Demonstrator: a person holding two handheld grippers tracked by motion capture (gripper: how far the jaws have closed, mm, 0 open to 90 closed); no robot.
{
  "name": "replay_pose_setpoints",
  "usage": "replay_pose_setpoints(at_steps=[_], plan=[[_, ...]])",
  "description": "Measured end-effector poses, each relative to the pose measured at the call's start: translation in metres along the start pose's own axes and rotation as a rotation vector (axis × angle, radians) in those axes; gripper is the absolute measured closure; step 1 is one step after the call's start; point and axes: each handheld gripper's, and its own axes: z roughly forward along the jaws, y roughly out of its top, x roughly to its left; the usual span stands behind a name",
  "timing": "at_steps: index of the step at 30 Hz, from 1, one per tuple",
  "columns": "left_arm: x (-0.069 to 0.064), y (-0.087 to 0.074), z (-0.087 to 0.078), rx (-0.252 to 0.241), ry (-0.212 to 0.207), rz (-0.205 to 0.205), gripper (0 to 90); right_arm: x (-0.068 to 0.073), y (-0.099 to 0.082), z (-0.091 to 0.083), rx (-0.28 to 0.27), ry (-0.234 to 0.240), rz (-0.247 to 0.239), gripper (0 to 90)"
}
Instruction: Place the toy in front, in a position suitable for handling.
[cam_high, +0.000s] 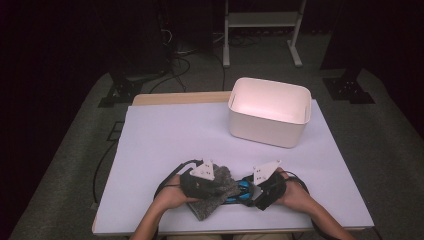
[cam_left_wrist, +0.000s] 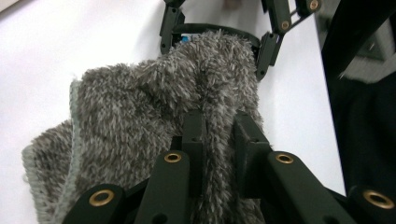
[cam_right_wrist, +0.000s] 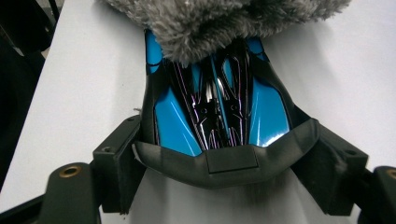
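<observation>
Room: toy car (cam_high: 243, 192) and grey fuzzy cloth (cam_high: 216, 192) sit near the worktop (cam_high: 165, 135) front edge, open surface behind up to the white bin (cam_high: 269, 111)
Car axis: lies left-right along that edge
Left gripper (cam_left_wrist: 219, 135): fingers narrow, pinching the cloth
Right gripper (cam_right_wrist: 229, 161): fingers wide, clasping the car's black end

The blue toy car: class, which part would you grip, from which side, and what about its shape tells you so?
Grip the blue toy car at its rear, one jaw on each flank just ahead of the black spoiler, coming from behind. There the sides are widest and uncovered, while the grey fuzzy cloth drapes its front. The right gripper already straddles that spot.
</observation>
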Motion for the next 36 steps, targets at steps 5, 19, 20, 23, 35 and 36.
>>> replay_pose_setpoints(at_steps=[5,19,20,23,35,36], plan=[[0.007,-0.013,-0.011,0.037,0.025,-0.031,77.6,0.0,0.0,0.0,-0.003,-0.001,0.0,22.6],[0.004,-0.005,-0.007,0.037,-0.042,0.003,78.6,0.0,0.001,0.0,0.004,-0.002,0.005,22.5],[0.002,0.0,-0.003,0.031,-0.047,0.038,78.5,0.0,0.001,0.0,0.004,-0.002,0.006,22.5],[0.004,0.011,0.004,0.046,-0.066,0.065,78.7,0.0,-0.001,0.0,-0.011,0.0,0.016,22.5],[0.009,-0.013,-0.018,0.114,0.002,0.006,78.6,0.001,0.0,0.0,-0.005,-0.006,0.014,22.5],[0.011,-0.016,-0.021,0.126,0.013,0.0,78.6,0.001,0.0,0.0,-0.004,-0.006,0.017,22.5]])
